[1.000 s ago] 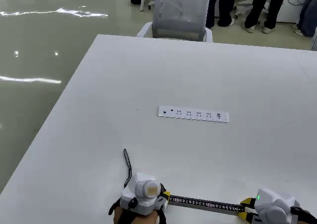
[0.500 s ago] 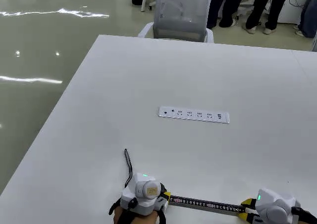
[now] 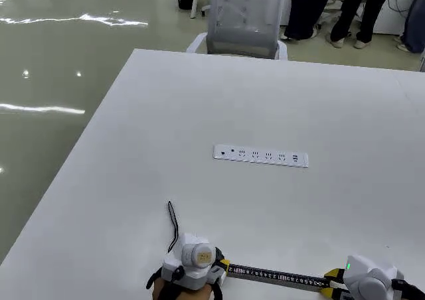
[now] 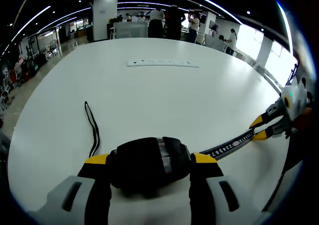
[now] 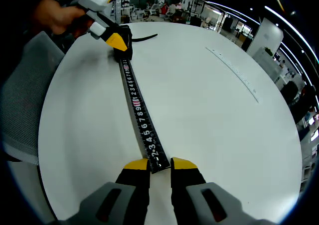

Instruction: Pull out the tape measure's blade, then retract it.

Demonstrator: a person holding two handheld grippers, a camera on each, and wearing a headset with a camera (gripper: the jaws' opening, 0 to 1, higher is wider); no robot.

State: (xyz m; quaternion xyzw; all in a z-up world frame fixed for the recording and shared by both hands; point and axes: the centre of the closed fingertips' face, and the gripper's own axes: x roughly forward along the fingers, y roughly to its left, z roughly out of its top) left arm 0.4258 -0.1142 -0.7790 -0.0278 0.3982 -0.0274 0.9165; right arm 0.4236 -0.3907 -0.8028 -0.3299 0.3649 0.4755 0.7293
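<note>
At 6 o'clock, tape-measure case [image 4: 149, 165] clamped in left tongs [image 4: 150, 158], blade tip [image 5: 152, 153] pinched in right tongs [image 5: 159, 164]. Pull level toward 3 o'clock.

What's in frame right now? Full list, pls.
table: 1, white, under everything
power strip: 1, white, flat at mid-table
tape measure case: 1, black, near table edge
blade: 1, dark with white numbers, runs from case to right gripper
strap: 1, black, on table by the case
office chair: 1, grey, at far table edge
people: several, dark clothes, standing beyond the chair
left gripper: yellow tips, shut on case
right gripper: yellow tips, shut on blade end
</note>
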